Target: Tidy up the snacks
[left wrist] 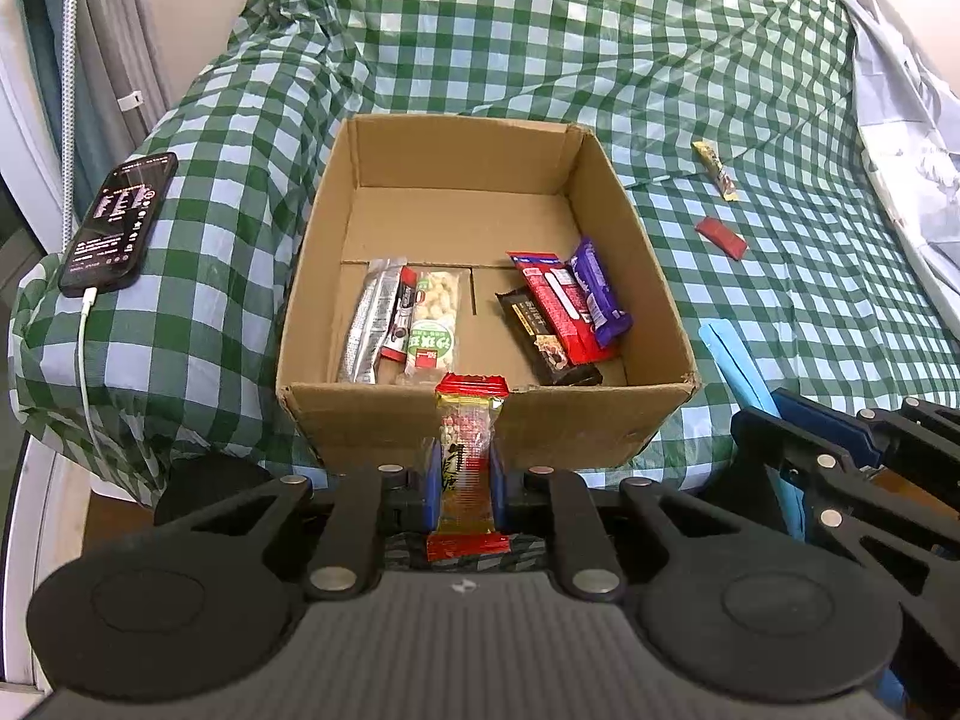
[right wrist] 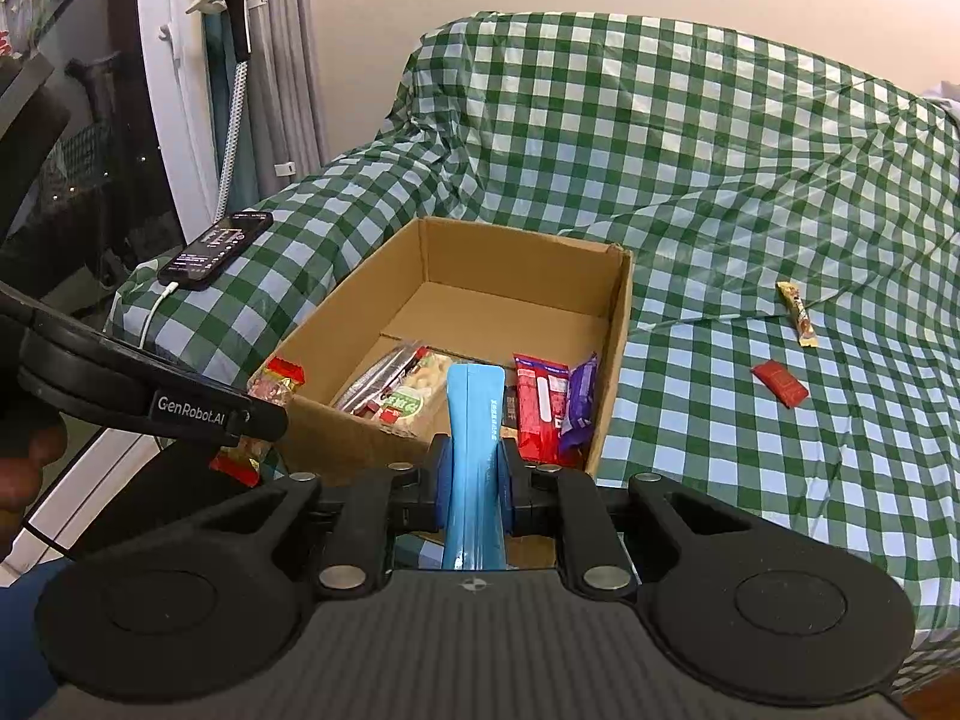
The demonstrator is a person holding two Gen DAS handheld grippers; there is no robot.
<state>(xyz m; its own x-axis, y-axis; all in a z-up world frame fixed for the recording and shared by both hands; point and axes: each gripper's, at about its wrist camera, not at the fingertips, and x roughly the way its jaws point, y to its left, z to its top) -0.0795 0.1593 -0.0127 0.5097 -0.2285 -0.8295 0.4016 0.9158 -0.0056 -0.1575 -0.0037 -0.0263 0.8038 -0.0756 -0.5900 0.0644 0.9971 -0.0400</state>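
We hold two snacks at the near wall of the cardboard box [left wrist: 480,420]. The left gripper [left wrist: 467,480] has its jaws pinching a clear peanut packet [left wrist: 469,438] with red ends; the packet's far end just overlaps the near rim and is not yet over the box floor. The right gripper [right wrist: 474,480] has its jaws pinching a blue packet [right wrist: 475,420], whose tip reaches over the near rim.

Inside the box, two groups lie apart: a silver packet [left wrist: 366,324] and a green-labelled nut bar [left wrist: 433,318] on the left, and a dark bar [left wrist: 540,336], a red bar [left wrist: 558,306] and a purple bar [left wrist: 600,294] on the right.

Risks from here:
- Releasing the peanut packet where it is would likely drop it outside the box or leave it hanging on the rim.
- The two grippers sit close together; moving both in at once could make them collide.
- A jaw striking the rim could shove the light box across the checked cloth [left wrist: 750,138].
- Two loose snacks, a yellow bar [right wrist: 797,313] and a red packet [right wrist: 780,383], lie well apart from the box and could be overlooked.
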